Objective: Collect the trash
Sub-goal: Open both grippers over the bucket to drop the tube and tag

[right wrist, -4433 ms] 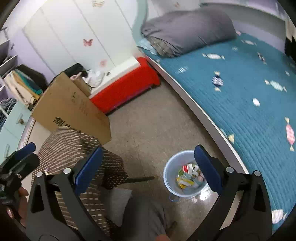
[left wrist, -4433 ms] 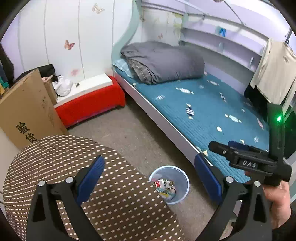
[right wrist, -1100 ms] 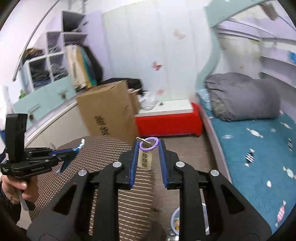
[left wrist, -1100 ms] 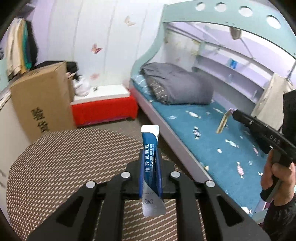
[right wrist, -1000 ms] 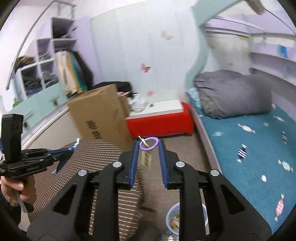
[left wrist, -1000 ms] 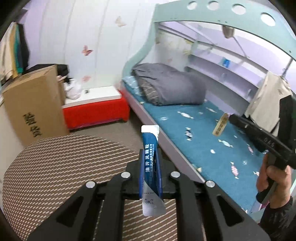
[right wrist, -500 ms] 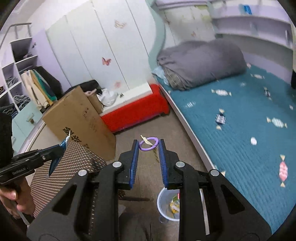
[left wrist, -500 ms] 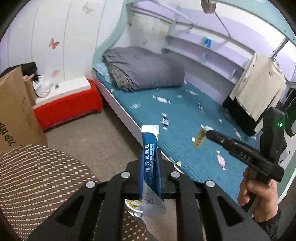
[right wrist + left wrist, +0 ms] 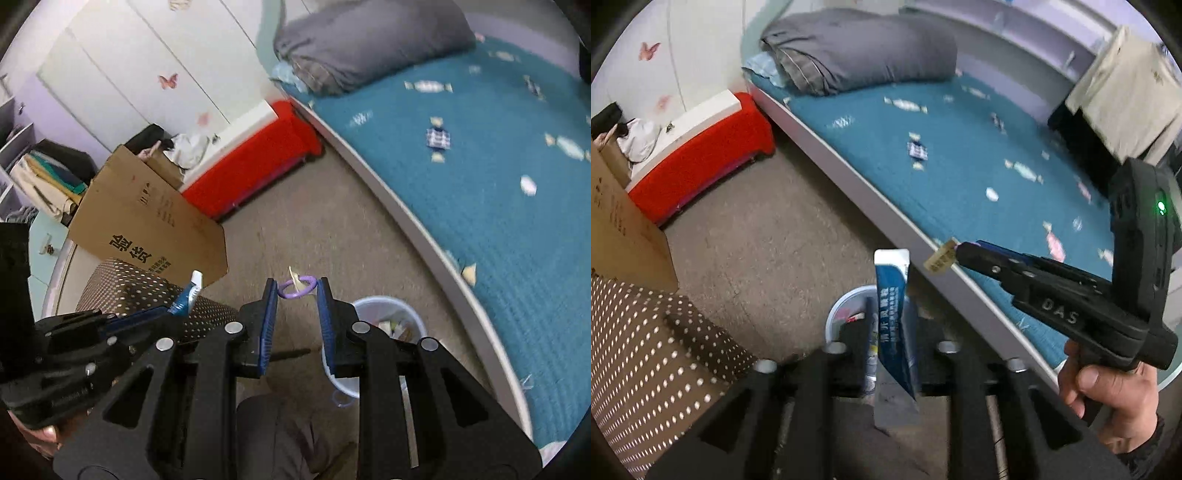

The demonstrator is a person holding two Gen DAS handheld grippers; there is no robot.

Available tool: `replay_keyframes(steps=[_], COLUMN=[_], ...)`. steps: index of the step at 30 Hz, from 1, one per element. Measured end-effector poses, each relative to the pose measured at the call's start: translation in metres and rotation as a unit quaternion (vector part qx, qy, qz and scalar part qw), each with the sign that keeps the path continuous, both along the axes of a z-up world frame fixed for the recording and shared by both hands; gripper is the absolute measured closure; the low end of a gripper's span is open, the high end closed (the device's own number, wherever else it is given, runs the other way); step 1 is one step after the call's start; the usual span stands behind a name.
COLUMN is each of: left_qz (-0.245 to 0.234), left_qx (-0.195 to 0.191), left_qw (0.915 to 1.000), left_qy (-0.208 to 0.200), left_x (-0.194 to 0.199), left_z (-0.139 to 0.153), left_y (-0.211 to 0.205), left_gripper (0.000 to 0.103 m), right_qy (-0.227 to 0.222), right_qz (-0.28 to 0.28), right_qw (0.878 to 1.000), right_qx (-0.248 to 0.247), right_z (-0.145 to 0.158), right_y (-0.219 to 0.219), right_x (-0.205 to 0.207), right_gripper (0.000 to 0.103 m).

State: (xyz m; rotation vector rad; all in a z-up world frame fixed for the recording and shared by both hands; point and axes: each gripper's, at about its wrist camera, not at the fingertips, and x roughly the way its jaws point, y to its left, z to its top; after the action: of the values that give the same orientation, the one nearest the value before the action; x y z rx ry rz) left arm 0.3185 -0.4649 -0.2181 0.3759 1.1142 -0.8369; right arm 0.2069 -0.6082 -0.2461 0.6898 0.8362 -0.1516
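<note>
A blue and white sachet leans between the fingers of my left gripper. Its jaws are opening, so the pads no longer press on it. Just beneath stands a pale trash bin with wrappers in it. In the right wrist view, my right gripper has a purple ring with a small tag spanning its fingertips. These jaws are opening too, but the ring still touches both pads. The bin sits below and right of them. In the left wrist view, the tag hangs at the right gripper's tip.
A bed with a teal cover and a white frame runs along the right, a grey duvet at its head. A red bench, a cardboard box and a brown dotted seat stand at the left. Bare floor lies between.
Both grippers have dropped and tilted down over the bin. The left jaws have spread and the sachet, upright before, now leans. The right jaws have widened a little around the ring.
</note>
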Motion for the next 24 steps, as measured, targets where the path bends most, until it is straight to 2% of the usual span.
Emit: replay_keyframes(steps=[1,2,5,6,10,18,24], left_qz=[0.003,0.018,0.036,0.039,0.057,0.085,0.112], left_qx=[0.004,0.006,0.006,0.007,0.009,-0.027,-0.061], left_qw=[1.0,0.9997,0.9991,0.999,0.9975,0.992,0.9819], left_qy=[-0.002,-0.012,-0.023,-0.02,-0.042,-0.089,-0.14], left_x=[0.002,0.005,0.008,0.009,0.01,-0.01,-0.04], left_z=[-0.003,-0.003,0.0,0.0,0.009,0.052,0.092], left_y=[-0.001,0.001,0.01,0.013,0.029,0.074,0.111], left_gripper=[0.026,0.011,0.011,0.011,0.01,0.01,0.008], right_qy=[0.005,0.013,0.02,0.027,0.03,0.036,0.01], right_qz=[-0.003,-0.013,-0.031,-0.037,-0.047,-0.052,-0.034], right_qw=[1.0,1.0,0.997,0.997,0.996,0.997,0.999], right_qx=[0.009,0.025,0.066,0.07,0.07,0.033,-0.006], right_z=[-0.006,-0.014,-0.029,-0.032,-0.032,-0.01,0.033], right_y=[-0.002,-0.006,-0.01,-0.011,-0.01,0.008,0.036], right_x=[0.002,0.003,-0.002,-0.005,-0.014,-0.026,-0.035], right_gripper=[0.056,0.028,0.025,0.018,0.006,0.006,0.006])
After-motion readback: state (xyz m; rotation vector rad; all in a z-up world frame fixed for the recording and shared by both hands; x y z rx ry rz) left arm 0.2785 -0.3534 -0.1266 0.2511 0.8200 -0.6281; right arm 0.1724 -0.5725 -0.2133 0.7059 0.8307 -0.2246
